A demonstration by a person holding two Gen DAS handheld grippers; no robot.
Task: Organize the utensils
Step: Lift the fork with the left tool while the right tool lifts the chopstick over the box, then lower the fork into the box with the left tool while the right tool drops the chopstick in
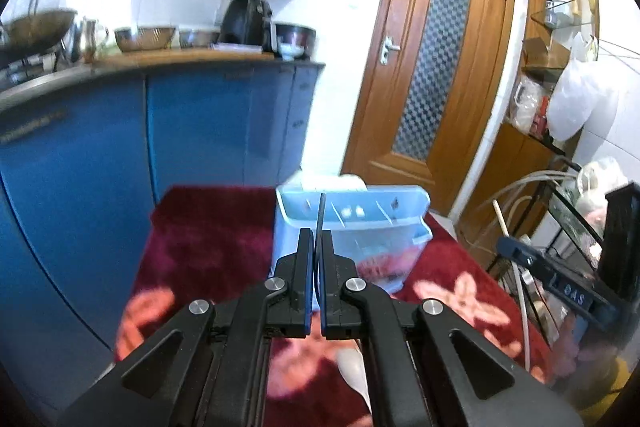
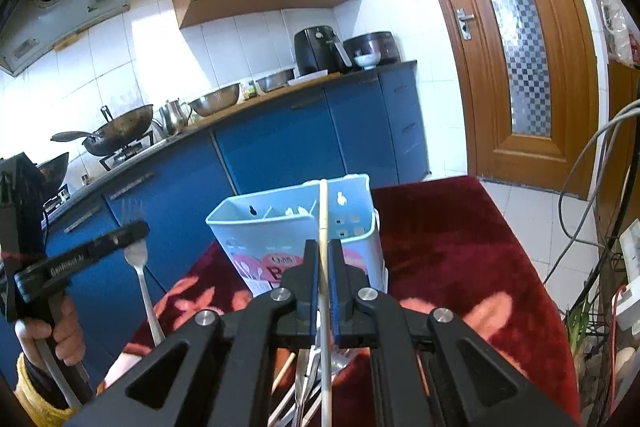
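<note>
Both tongs are clamped on utensils and carried above the counter (image 2: 460, 247), which wears a dark red floral cloth. The left tongs (image 1: 319, 251) are pressed together on a fork (image 2: 136, 255); in the left wrist view it shows only edge-on as a thin dark line, while the right wrist view shows its tines above the pads and its handle hanging below, long axis near upright. The right tongs (image 2: 323, 259) are closed on a single pale chopstick (image 2: 324, 211), its long axis also near upright, tip rising past the pads and tail trailing down toward the loose utensils (image 2: 308, 387) lying on the cloth beneath. The light blue divided utensil holder (image 2: 288, 227) stands on the counter directly ahead of both tongs, open top facing up, dividers visible inside. Judged from both views, the right tongs sit nearer the holder's rim; which compartment suits each item cannot be determined. The coming move appears to require each piece brought above a slot and lowered lengthwise.
</note>
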